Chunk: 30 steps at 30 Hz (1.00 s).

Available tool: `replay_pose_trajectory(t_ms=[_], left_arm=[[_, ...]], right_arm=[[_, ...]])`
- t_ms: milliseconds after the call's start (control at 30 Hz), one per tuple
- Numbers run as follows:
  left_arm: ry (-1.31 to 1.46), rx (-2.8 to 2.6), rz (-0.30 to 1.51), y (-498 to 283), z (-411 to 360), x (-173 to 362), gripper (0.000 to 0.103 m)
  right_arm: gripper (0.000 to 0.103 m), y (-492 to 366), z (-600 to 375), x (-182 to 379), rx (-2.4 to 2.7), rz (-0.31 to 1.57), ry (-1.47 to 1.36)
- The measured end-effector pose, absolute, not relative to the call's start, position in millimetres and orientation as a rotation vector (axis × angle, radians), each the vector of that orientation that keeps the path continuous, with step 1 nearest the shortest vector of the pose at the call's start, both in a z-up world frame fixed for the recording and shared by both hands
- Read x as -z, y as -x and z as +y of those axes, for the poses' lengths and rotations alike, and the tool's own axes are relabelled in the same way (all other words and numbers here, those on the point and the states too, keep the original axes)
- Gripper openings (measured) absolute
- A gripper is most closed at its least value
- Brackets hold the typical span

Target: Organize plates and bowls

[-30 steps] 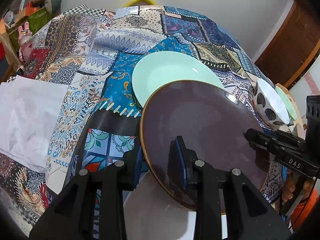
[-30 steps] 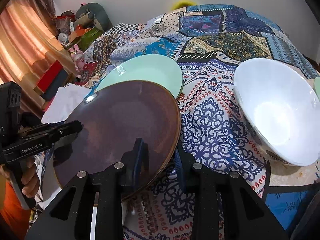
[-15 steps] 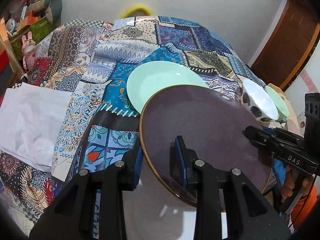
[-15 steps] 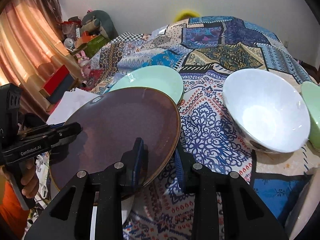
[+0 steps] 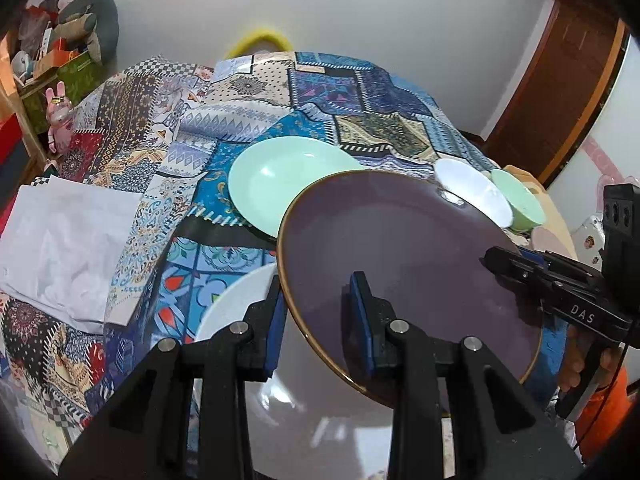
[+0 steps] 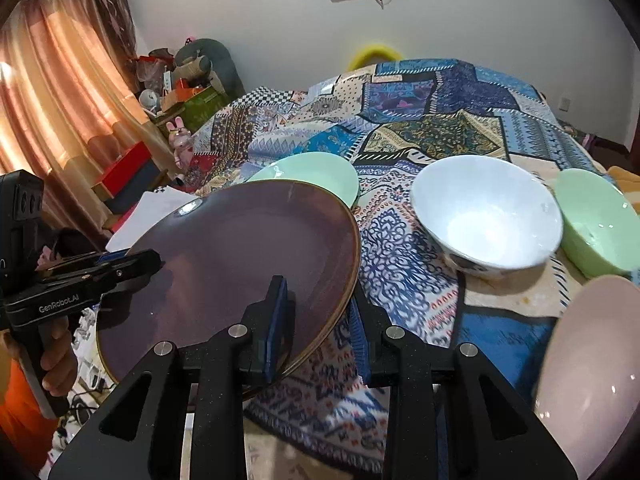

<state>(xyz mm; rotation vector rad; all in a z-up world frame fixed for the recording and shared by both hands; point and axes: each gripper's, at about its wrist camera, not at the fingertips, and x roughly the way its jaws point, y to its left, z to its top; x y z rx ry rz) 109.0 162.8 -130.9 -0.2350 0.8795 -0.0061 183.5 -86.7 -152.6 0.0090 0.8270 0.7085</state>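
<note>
Purple plate (image 5: 404, 264) has lifted higher since a second ago; more of the patchwork bed (image 6: 432, 128) now shows.
Both my claws clench it: left claw (image 5: 320, 308) on its left rim, right claw (image 6: 318, 316) on the right rim. It's tilted, held over the white plate (image 5: 232, 304), near the mint plate (image 5: 280, 184).

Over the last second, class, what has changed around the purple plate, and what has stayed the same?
The purple plate has risen off the table, carried by both grippers; a white plate beneath it now shows. The left gripper and right gripper keep their grip on opposite rims. Mint plate and white bowl stayed put.
</note>
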Motion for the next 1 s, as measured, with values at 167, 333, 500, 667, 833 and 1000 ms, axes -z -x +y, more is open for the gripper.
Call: replay_pose_trajectory(t_ms=[167, 333, 500, 667, 833, 1000], left_arm=[[0.229, 0.015, 0.872, -93, 143, 126, 0.031], [0.219, 0.032, 0.882, -80, 121, 125, 0.031], [0.205, 0.045, 0.891, -67, 101, 124, 0.031], [0.191, 0.055, 0.908, -60, 84, 126, 0.031], [0.165, 0.069, 0.915, -55, 66, 129, 0.031], [0.164, 0.098, 0.941, -57, 50, 137, 0.031]], right_arm=[[0.027, -169, -103, 152, -0.703, 0.814, -0.017], [0.027, -156, -121, 154, -0.697, 0.817, -0.024], [0.027, -145, -140, 158, -0.693, 0.822, -0.041], [0.027, -134, -154, 162, -0.684, 0.818, -0.050], [0.027, -129, -171, 168, -0.671, 0.826, -0.070], [0.027, -128, -186, 176, -0.647, 0.846, -0.085]])
